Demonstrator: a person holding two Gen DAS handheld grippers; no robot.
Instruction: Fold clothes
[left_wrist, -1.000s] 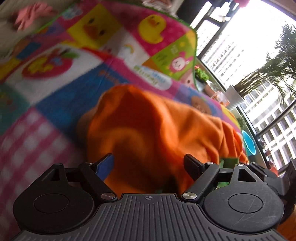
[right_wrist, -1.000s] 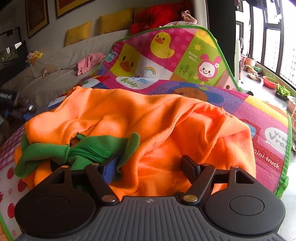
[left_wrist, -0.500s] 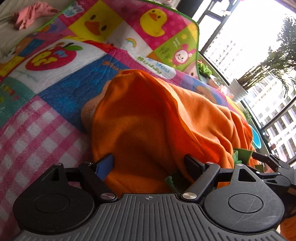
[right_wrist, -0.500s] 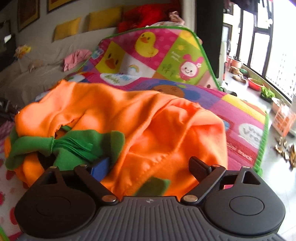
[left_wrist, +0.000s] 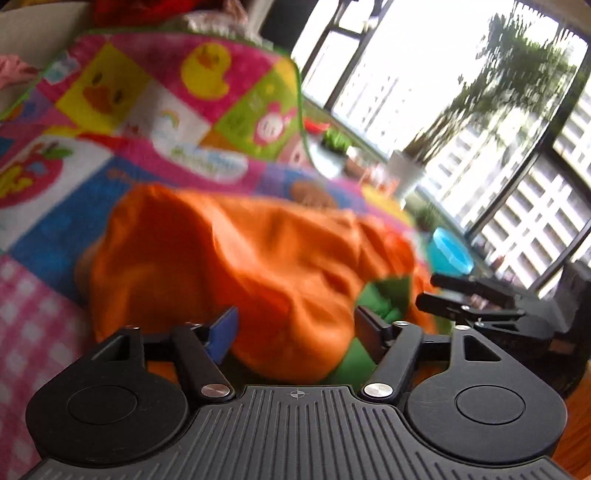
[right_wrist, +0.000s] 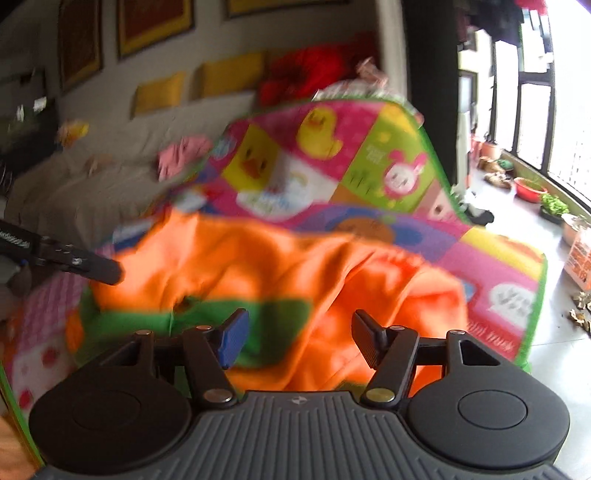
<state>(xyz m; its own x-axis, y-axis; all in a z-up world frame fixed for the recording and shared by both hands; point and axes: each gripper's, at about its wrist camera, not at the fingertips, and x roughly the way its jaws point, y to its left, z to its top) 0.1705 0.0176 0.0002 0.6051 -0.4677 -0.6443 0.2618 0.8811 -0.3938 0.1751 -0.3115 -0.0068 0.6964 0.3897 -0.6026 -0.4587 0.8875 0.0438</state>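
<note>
right now both the left tongs (left_wrist: 297, 326) and right tongs (right_wrist: 299, 334) are spread wide, released, over the rumpled orange garment (right_wrist: 280, 266) on the play mat (right_wrist: 491, 266).

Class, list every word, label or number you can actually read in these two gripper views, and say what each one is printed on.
None can be read with certainty.
White oval panel on the play mat: lettering present, too blurred to read.
White speech-bubble patch at the play mat's right edge: print present, too blurred to read.
Orange box on the floor: markings present, too blurred to read.
Orange garment: no print visible.
</note>
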